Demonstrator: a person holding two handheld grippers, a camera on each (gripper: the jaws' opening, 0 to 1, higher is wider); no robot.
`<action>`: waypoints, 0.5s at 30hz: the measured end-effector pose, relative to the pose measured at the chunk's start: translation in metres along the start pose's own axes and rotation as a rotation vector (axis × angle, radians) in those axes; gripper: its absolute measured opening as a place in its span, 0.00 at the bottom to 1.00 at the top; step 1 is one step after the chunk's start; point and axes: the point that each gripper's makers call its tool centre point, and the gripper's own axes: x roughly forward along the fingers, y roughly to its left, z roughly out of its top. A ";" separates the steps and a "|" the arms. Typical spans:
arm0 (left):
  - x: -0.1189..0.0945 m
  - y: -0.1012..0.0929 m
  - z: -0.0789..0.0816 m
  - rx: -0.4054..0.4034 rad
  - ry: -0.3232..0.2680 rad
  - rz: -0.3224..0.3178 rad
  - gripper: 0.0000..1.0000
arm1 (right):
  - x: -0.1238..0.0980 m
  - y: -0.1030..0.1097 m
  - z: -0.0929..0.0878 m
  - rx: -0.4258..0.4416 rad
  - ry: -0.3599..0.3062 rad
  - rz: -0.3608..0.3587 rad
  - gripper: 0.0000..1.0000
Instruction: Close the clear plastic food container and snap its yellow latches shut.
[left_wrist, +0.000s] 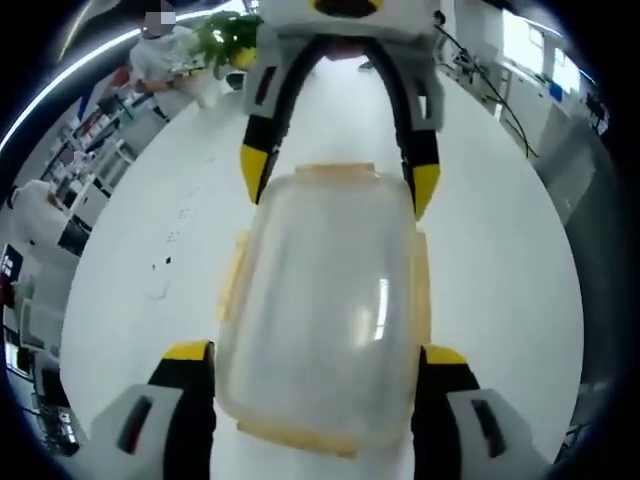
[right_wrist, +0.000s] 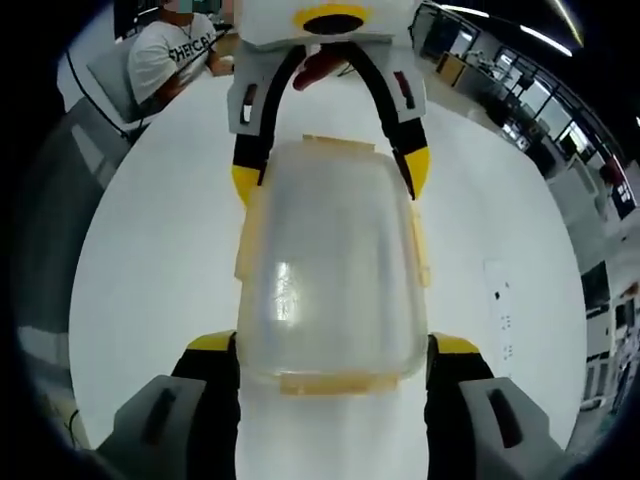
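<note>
A clear plastic food container (left_wrist: 320, 300) (right_wrist: 335, 270) lies on the white table (left_wrist: 500, 260) with its lid on. Yellow latches (left_wrist: 234, 270) (right_wrist: 325, 382) run along its sides and ends, and they look folded close to the body. My left gripper (left_wrist: 318, 355) (right_wrist: 325, 175) straddles one end, its yellow-tipped jaws against both sides. My right gripper (right_wrist: 335, 345) (left_wrist: 340, 180) clasps the opposite end the same way, facing the left one.
The table (right_wrist: 150, 260) is bare around the container except for a thin pale strip (right_wrist: 500, 305). A person (right_wrist: 175, 55) sits at its far edge. A green plant (left_wrist: 225, 40) and another person (left_wrist: 160, 50) are beyond the table.
</note>
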 end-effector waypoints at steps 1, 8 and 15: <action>-0.001 0.000 0.000 -0.006 -0.017 0.003 0.78 | 0.001 -0.001 -0.001 0.004 -0.009 -0.005 0.75; -0.006 0.001 0.002 -0.083 -0.140 0.058 0.79 | 0.001 -0.002 -0.006 0.131 -0.147 -0.054 0.85; -0.016 0.005 0.002 -0.213 -0.286 0.143 0.83 | 0.002 0.001 -0.005 0.206 -0.244 -0.119 0.93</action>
